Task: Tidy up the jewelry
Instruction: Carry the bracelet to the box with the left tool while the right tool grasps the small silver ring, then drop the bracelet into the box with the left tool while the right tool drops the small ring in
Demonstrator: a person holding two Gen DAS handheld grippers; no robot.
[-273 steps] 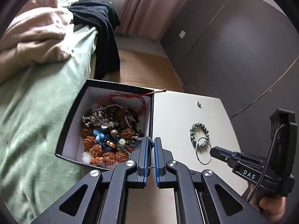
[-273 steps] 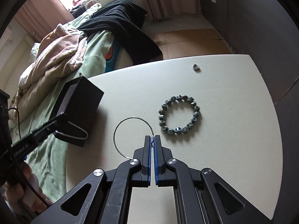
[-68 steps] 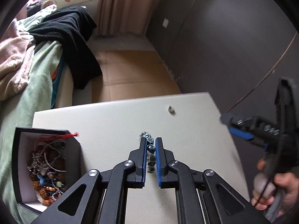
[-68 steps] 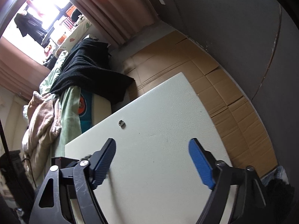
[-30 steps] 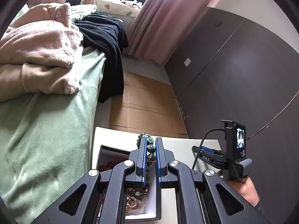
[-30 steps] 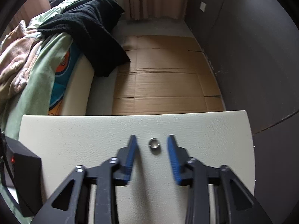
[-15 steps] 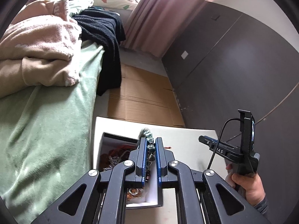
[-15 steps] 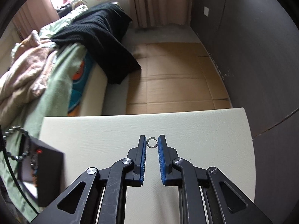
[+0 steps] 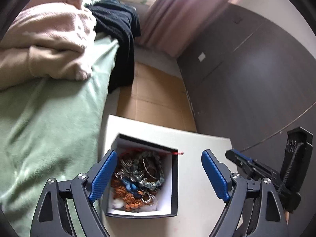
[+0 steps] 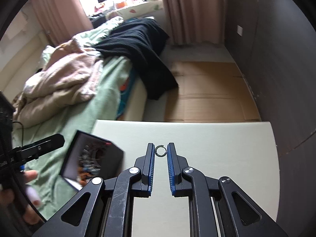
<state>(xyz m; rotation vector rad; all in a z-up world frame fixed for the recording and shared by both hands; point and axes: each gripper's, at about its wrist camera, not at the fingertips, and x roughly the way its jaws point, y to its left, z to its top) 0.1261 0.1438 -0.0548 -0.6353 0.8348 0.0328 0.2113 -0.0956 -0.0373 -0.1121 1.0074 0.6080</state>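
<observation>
A black jewelry box [image 9: 173,177] with a white lining stands on the white table [image 9: 197,144]. It holds a heap of beaded bracelets and chains, with the green bead bracelet [image 9: 152,179] on top. My left gripper [image 9: 158,175] is wide open above the box, holding nothing. The box also shows in the right wrist view [image 10: 110,158]. My right gripper [image 10: 161,151] holds a small open silver ring [image 10: 161,151] between its fingertips, above the table [image 10: 227,150].
A bed with a green sheet [image 9: 49,118], beige blanket [image 9: 45,45] and black garment [image 9: 120,29] lies left of the table. Cardboard [image 10: 209,96] covers the floor beyond. A dark wall [image 9: 246,79] runs on the right.
My left gripper has opened and the green bead bracelet has dropped into the box. My right gripper, shut on the small ring, has lifted a little.
</observation>
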